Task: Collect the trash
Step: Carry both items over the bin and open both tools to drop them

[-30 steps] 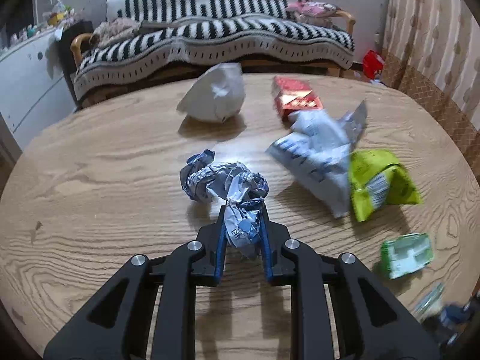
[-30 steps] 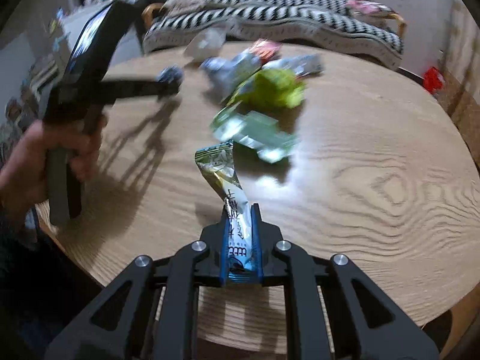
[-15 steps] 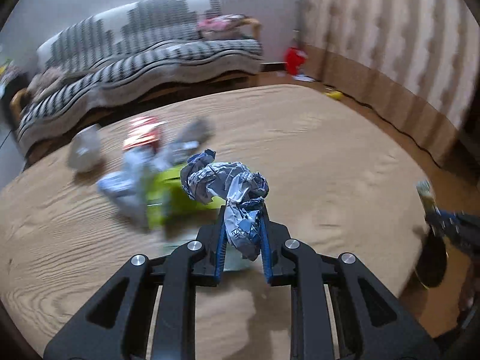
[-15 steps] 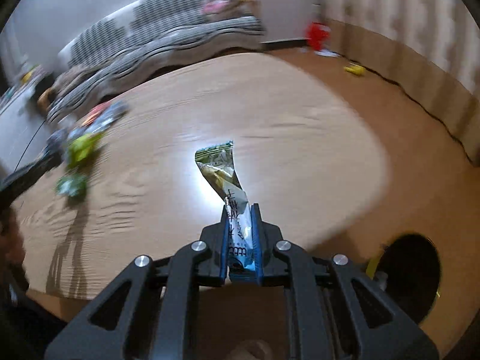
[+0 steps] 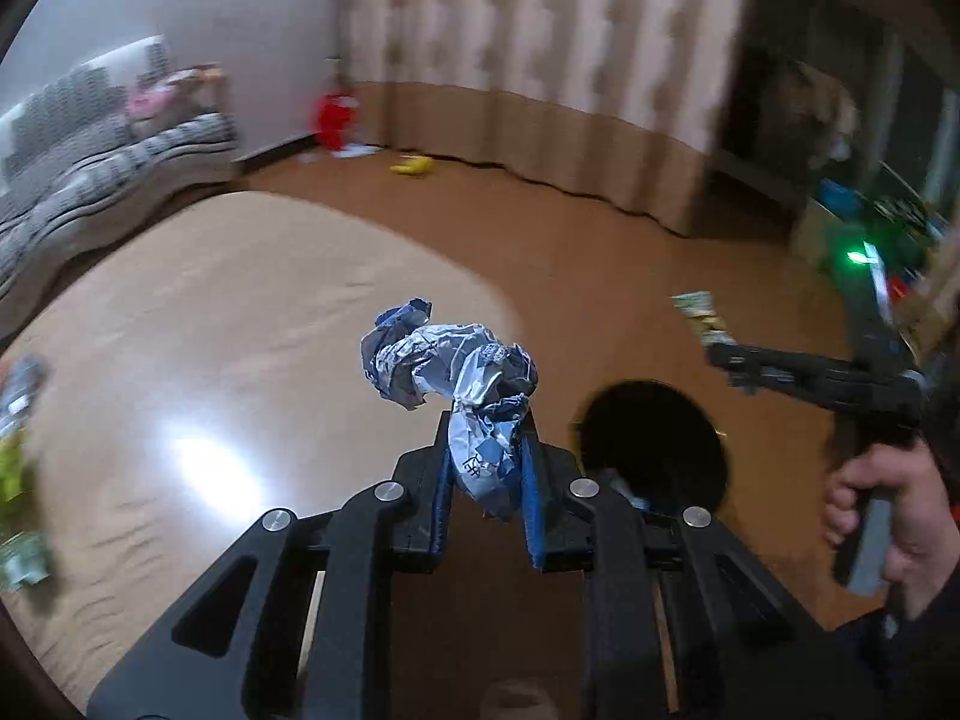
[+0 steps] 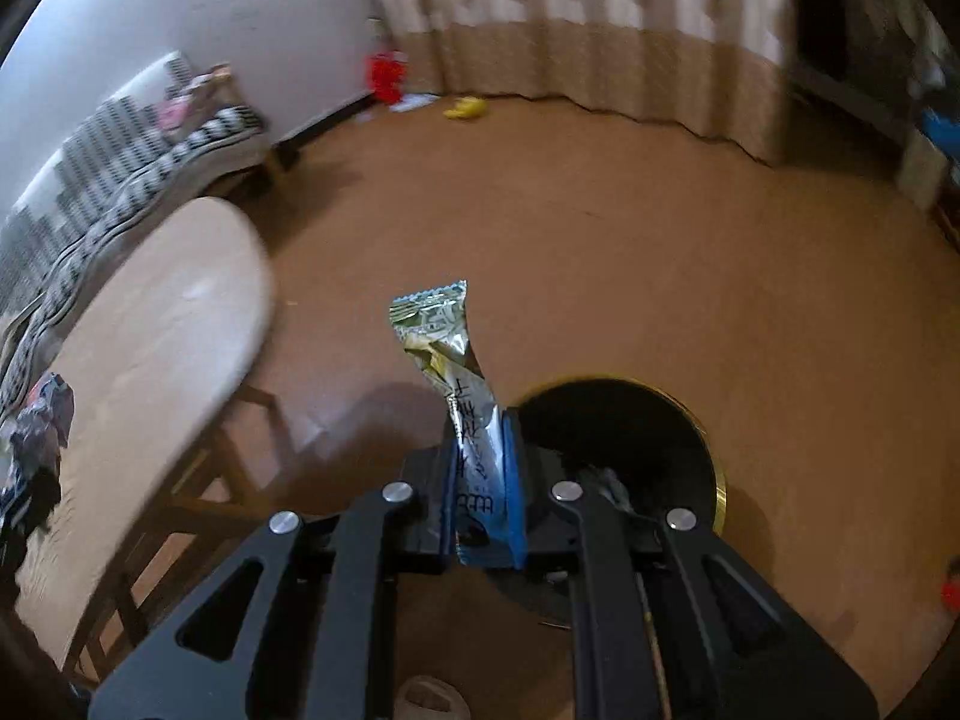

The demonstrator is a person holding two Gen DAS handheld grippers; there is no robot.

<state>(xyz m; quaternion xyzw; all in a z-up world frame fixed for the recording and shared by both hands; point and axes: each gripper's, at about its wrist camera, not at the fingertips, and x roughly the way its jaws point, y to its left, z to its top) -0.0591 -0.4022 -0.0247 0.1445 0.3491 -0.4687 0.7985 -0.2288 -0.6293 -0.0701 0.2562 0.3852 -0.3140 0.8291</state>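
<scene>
My left gripper [image 5: 487,450] is shut on a crumpled blue-and-white wrapper [image 5: 447,363], held out past the round wooden table's [image 5: 210,312] rim. Just right of it on the floor stands a round black trash bin [image 5: 654,438]. My right gripper [image 6: 483,456] is shut on a long green-and-silver snack wrapper [image 6: 438,330] that sticks up from its pads, right beside the bin [image 6: 636,432] with its yellow rim. In the left wrist view the right gripper [image 5: 720,354] shows at the right, held by a hand [image 5: 888,510]. The crumpled wrapper [image 6: 42,414] appears at the left edge of the right wrist view.
More wrappers [image 5: 18,420] lie blurred at the table's left side. A striped sofa [image 6: 132,156] stands behind the table [image 6: 150,330]. A red object [image 6: 387,75] and a yellow object [image 6: 465,108] lie on the brown floor by the curtain. Shelves with clutter [image 5: 882,222] stand at the right.
Both grippers have swung right off the table, each keeping its wrapper. The rest of the trash slid out to the left, and the black bin came into view below them.
</scene>
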